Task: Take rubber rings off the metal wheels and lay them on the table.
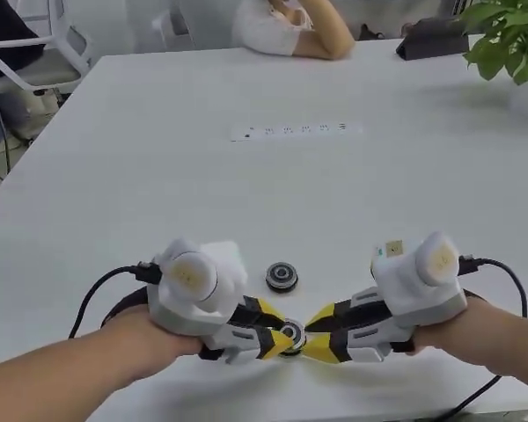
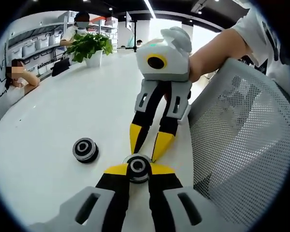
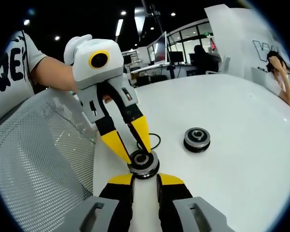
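Observation:
A small metal wheel with a black rubber ring (image 1: 291, 333) (image 2: 137, 166) (image 3: 144, 163) hangs just above the white table (image 1: 158, 176), near its front edge. My left gripper (image 1: 280, 339) (image 2: 137, 170) is shut on it from the left. My right gripper (image 1: 306, 339) (image 3: 145, 180) meets it from the right, its yellow tips pinched on the wheel's outer ring. Each gripper faces the other: the right gripper (image 2: 147, 149) reaches in from above, and so does the left gripper (image 3: 133, 145). A second wheel with its black ring (image 1: 282, 276) (image 2: 85, 150) (image 3: 197, 139) lies flat just beyond.
A white power strip (image 1: 295, 130) lies mid-table. A potted plant (image 1: 510, 35) stands at the far right and a person (image 1: 290, 26) leans on the far edge. A mesh chair back (image 2: 241, 135) (image 3: 43, 140) is close behind the grippers. A black cable (image 3: 154, 142) lies on the table.

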Demonstrator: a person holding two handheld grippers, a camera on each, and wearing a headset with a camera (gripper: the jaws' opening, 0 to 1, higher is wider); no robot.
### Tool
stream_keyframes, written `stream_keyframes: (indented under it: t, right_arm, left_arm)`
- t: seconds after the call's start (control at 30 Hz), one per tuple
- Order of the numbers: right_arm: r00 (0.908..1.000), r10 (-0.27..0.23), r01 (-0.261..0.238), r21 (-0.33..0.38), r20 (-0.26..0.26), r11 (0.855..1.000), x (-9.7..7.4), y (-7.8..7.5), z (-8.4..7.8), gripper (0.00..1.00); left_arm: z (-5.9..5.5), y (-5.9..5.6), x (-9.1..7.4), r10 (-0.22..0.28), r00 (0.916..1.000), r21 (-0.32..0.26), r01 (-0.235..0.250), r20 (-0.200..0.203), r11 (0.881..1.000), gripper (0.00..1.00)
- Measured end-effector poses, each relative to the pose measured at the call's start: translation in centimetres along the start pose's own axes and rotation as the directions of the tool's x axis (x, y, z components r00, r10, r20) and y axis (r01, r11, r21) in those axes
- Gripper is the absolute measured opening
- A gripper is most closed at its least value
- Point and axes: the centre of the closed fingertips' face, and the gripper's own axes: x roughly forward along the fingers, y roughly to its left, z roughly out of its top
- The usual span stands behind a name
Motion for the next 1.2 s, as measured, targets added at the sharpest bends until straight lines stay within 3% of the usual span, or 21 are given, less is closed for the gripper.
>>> stream_keyframes:
  t: [0.2,0.4,0.53,0.67,0.87,1.03,1.2]
  right_arm:
    - [1.0000,0.004,-0.004,-0.010,-0.004,1.000,0.1,0.2,0.0,0.14]
    - [0.9994,-0.025,0.025,-0.024,-0.022,0.999,0.0,-0.1,-0.2,0.10]
    - [0.9993,-0.027,0.028,0.022,-0.024,0.999,0.1,-0.2,-0.4,0.02]
    - [0.9993,-0.027,0.028,0.050,-0.027,0.998,0.2,-0.2,-0.4,0.01]
    - [0.9994,-0.034,0.034,0.157,-0.002,0.987,0.0,-0.6,-0.4,0.00]
    - [0.9987,-0.043,0.035,0.246,0.027,0.969,-0.4,-1.0,-0.4,0.00]
    - [0.9983,-0.045,0.034,0.269,0.035,0.962,-0.5,-1.0,-0.5,0.00]
  left_arm:
    - [0.0,0.1,0.1,0.011,0.9999,-0.005,-0.011,0.011,1.000,0.08]
    - [0.0,0.2,0.1,0.026,0.9995,-0.006,-0.026,0.019,1.000,0.07]
    - [0.0,0.2,0.1,0.029,0.9993,-0.007,-0.029,0.024,1.000,0.07]
    - [0.0,0.2,0.1,0.038,0.9990,0.007,-0.038,0.025,0.999,0.07]
    - [0.1,0.2,0.1,0.042,0.9987,0.002,-0.042,0.029,0.999,0.07]
    - [0.2,0.3,0.3,0.045,0.9985,0.000,-0.045,0.032,0.999,0.07]
    - [0.3,0.2,0.4,0.047,0.9983,-0.004,-0.046,0.036,0.999,0.07]
